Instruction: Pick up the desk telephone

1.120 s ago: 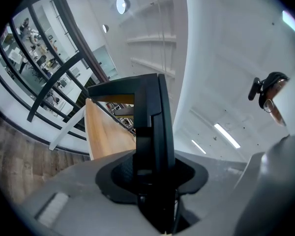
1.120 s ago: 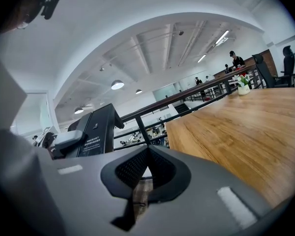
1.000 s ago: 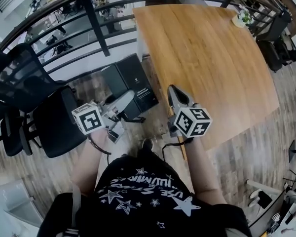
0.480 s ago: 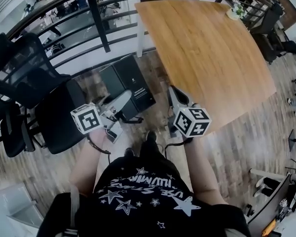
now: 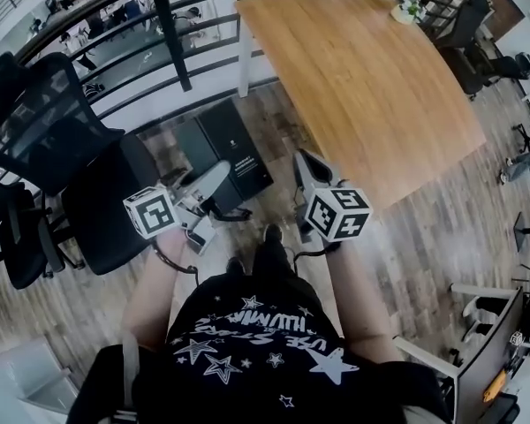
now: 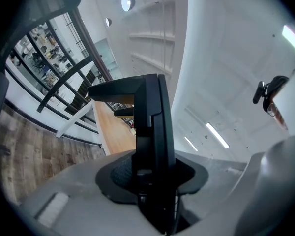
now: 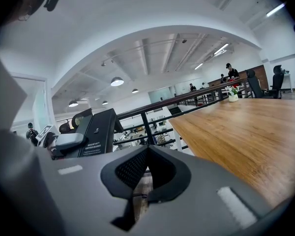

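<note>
Left gripper (image 5: 214,180) pinching phone (image 5: 238,151) by thin black edge. Phone off any surface, over floor (image 5: 247,113) ahead of me, left of table (image 5: 362,78). In left gripper view phone stands edge-on, upright between my jaws, long axis running up and away. Right gripper (image 5: 306,166) pressed together, empty, just beside phone on its right. Judgement: pickup looks done; left alone carries, right nearer table, free to steady.

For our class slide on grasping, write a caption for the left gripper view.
Left gripper closed on a black desk telephone, wooden table and black railing beyond.
</note>
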`<action>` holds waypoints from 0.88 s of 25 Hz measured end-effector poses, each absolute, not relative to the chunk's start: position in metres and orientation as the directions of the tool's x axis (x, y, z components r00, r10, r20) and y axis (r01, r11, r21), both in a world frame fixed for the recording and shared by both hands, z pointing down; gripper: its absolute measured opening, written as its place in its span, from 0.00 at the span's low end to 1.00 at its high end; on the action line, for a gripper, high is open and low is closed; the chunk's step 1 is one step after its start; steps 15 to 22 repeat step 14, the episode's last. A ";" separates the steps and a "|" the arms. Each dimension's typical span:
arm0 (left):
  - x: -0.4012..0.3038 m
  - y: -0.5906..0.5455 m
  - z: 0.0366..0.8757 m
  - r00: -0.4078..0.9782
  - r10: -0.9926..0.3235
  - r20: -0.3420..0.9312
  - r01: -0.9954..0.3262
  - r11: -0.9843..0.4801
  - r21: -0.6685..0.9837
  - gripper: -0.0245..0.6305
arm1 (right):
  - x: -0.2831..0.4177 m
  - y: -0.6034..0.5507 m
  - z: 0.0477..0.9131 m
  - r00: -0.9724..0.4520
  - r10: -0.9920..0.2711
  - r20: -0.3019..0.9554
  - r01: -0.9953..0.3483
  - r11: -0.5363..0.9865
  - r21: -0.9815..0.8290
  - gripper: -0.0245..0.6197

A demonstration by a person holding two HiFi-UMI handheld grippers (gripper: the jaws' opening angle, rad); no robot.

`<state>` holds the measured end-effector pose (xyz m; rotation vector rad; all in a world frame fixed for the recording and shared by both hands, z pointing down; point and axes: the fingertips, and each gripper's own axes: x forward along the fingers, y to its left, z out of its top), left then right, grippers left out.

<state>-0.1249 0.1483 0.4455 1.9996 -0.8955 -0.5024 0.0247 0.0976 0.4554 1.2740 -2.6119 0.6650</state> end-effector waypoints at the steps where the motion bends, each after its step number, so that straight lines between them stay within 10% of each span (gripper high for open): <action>1: -0.126 0.151 0.446 0.660 -0.751 -0.013 -0.400 -0.366 0.840 0.30 | 0.023 0.101 0.456 -0.625 -0.707 0.331 -0.779 0.540 -0.320 0.04; 22: -0.140 0.202 0.455 0.667 -0.745 -0.018 -0.380 -0.361 0.851 0.30 | 0.005 0.156 0.463 -0.631 -0.698 0.337 -0.775 0.551 -0.310 0.04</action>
